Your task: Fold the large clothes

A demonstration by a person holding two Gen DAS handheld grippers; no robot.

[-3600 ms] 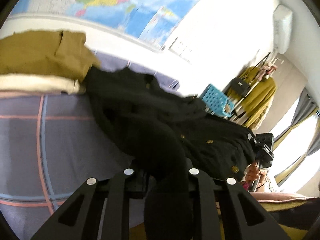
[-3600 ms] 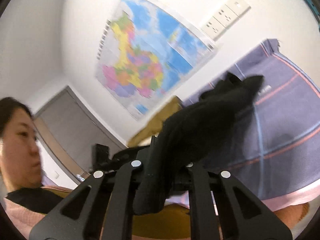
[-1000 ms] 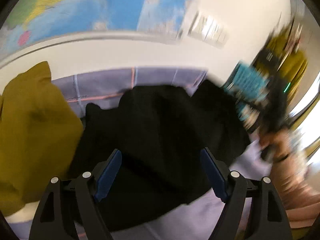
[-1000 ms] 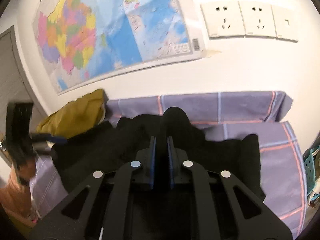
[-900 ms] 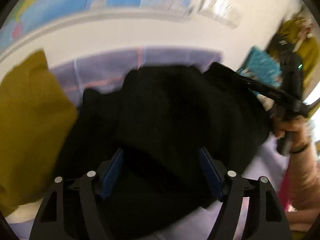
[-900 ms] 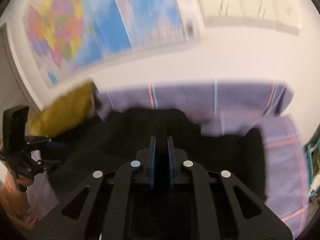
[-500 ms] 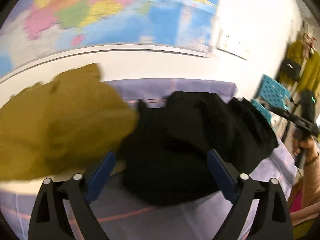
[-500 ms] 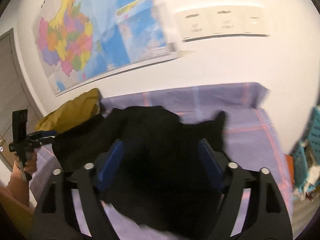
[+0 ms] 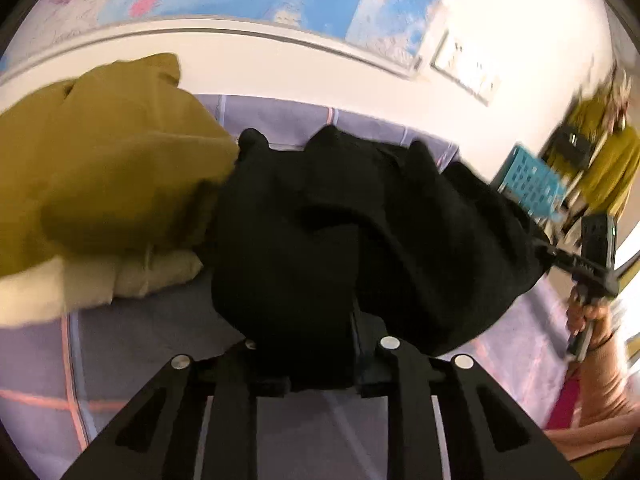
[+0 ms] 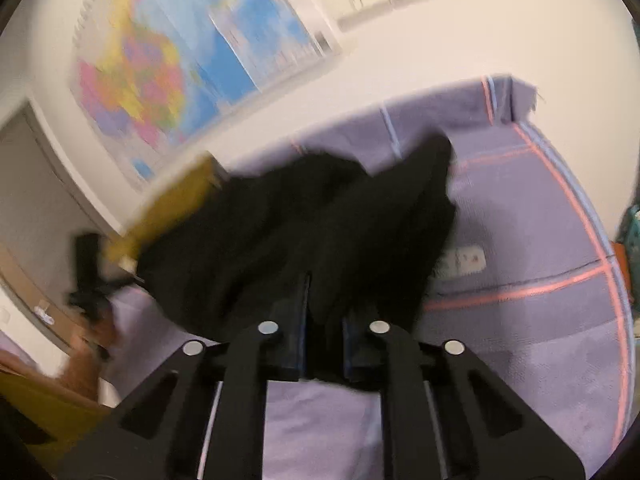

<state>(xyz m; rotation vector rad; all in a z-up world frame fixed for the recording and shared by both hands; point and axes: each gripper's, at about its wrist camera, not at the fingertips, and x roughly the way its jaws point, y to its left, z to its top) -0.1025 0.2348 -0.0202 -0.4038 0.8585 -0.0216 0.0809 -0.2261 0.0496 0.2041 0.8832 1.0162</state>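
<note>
A bulky black fabric garment (image 9: 360,232) lies bunched on the purple checked bed sheet (image 9: 132,340), touching a mustard-yellow folded garment (image 9: 104,168) at far left. Both jaws have just been closing: the left hand-held gripper (image 9: 316,360) and right hand-held gripper (image 10: 323,344) pinch its near edge. Thick folds could slip free or drag the yellow pile. Both tilt downward.

Bare bedsheet (image 10: 520,340) is left free right of the black garment (image 9: 360,232); its left side is blocked by the touching mustard clothing pile (image 9: 100,168).
</note>
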